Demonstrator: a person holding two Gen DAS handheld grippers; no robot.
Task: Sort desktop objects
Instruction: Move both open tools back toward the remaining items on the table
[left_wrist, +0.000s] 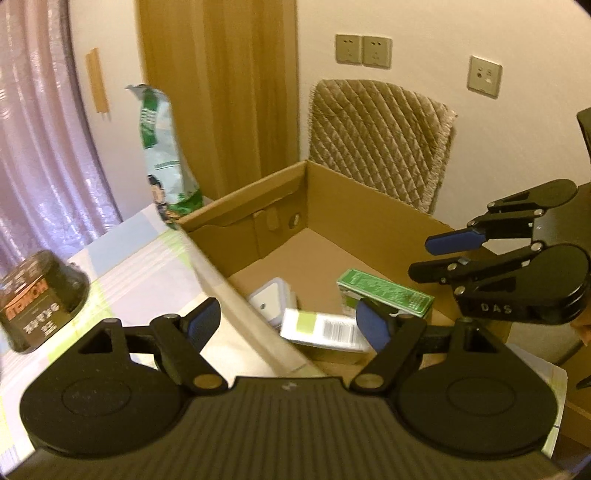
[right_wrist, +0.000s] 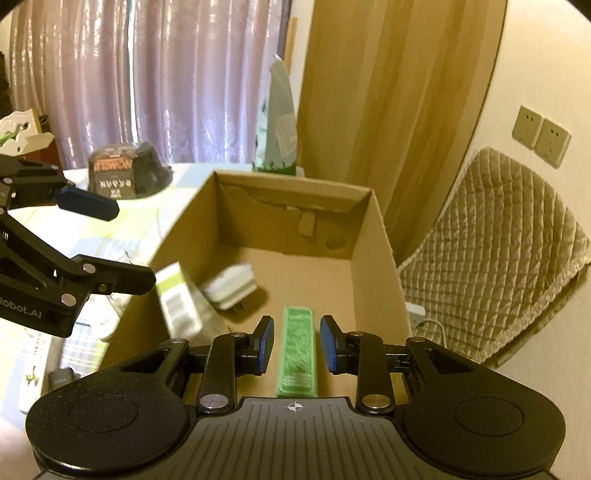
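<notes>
A cardboard box (right_wrist: 373, 236) stands open at the edge of the bench (left_wrist: 147, 266), which is covered with a pale checked cloth. Three things lie on the floor of the box. A green box (right_wrist: 297, 354) lies flat near the right wall. A white charger (right_wrist: 231, 284) with two metal pins rests near the middle. A white and green packet (right_wrist: 177, 299) with a barcode leans against the left wall; it is blurred in the right wrist view, so the print cannot be read.

The right tongs (right_wrist: 297, 345) hang inside the box, directly over the green box. The two blue pads (right_wrist: 266, 343) stand apart on either side of it, and they do not touch it. The green box lies on the cardboard below them.

The left tongs (left_wrist: 286, 325) are above the near rim of the box, partly over the bench, with the pads wide apart and nothing between them.

On the bench, well apart from the box, a black bowl (left_wrist: 40, 295) stands upside down. A tall green and white bag (left_wrist: 162, 155) stands upright just behind the far left corner of the box. A chair (left_wrist: 380, 140) with a quilted cover stands behind the box, near the wall.
</notes>
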